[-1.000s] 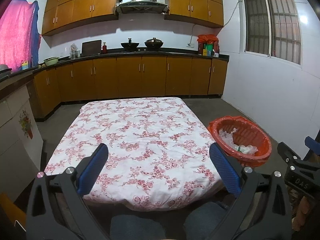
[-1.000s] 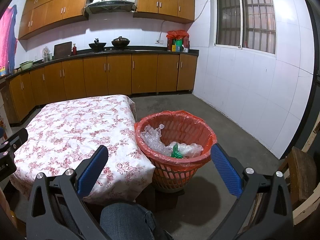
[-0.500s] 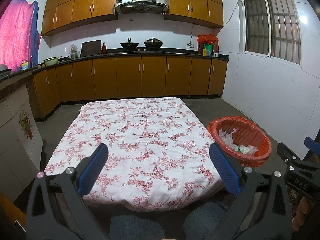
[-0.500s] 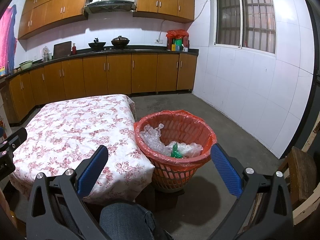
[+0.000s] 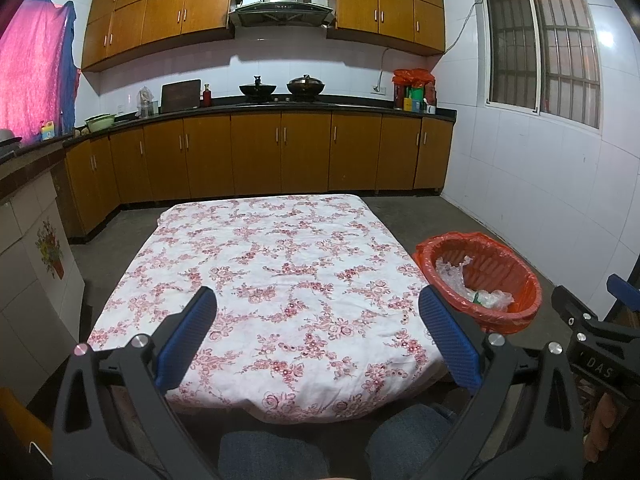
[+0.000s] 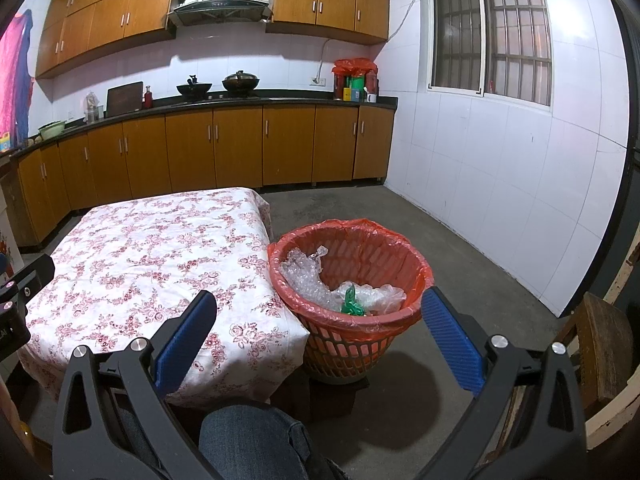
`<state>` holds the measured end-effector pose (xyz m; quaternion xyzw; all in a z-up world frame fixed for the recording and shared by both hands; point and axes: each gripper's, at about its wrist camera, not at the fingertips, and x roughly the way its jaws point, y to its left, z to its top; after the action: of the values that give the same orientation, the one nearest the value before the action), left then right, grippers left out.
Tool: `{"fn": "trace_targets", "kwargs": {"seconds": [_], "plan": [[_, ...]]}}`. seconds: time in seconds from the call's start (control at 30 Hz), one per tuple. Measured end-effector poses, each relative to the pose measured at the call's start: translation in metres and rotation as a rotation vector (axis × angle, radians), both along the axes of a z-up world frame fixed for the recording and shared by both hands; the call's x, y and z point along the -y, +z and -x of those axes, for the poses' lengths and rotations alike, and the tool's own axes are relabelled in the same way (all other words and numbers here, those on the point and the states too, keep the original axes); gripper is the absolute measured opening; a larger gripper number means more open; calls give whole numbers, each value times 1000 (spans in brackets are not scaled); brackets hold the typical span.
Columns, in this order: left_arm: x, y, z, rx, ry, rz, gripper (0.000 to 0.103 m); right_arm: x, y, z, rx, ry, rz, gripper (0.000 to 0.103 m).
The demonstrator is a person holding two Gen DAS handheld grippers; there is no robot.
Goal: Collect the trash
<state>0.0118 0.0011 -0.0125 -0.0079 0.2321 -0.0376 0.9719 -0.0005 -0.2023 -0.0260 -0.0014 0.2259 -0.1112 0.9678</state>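
- We are holding the left gripper [image 5: 318, 322] low in the left wrist frame, its blue-padded fingers [image 5: 188, 336] spread wide apart and gripping nothing.
- Between those fingers we are looking at a table [image 5: 280, 280] draped in a white cloth with red flowers, filling the middle of the frame.
- We are seeing the basket [image 5: 520, 312], lined with an orange bag, at the right of that frame, just beside the table's right edge and standing lower than the tabletop.
- We are holding the right gripper [image 6: 318, 320] low in the right wrist frame, its fingers [image 6: 450, 344] also spread wide with nothing between them.
- In this view the basket [image 6: 352, 344] is sitting at the centre, its rim touching or nearly touching the hanging corner of the cloth; we cannot tell which.
- The trash [image 6: 316, 280] is lying inside the basket: crumpled clear bubble wrap toward the left wall, thin clear plastic to its right, and a small green piece [image 6: 351, 303] poking up between them.
- The other gripper's black body is showing at each frame's edge: lower right in the left view, middle left in the right view.
- We are seeing denim-clad knees [image 6: 256, 440] along the bottom of both frames.
- A wooden chair [image 6: 596, 352] is standing at the lower right of the right wrist frame.
- Brown cabinets [image 5: 280, 152] are running across the upper half of both frames, with two dark pots [image 5: 306, 85] on the counter.
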Motion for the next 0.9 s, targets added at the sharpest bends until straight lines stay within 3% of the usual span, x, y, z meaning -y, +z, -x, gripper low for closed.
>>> {"fn": "trace_targets", "kwargs": {"seconds": [0.9], "plan": [[-1, -2, -1, -6, -4, 4, 99, 3, -1, 0, -5, 1, -1, 101]]}}
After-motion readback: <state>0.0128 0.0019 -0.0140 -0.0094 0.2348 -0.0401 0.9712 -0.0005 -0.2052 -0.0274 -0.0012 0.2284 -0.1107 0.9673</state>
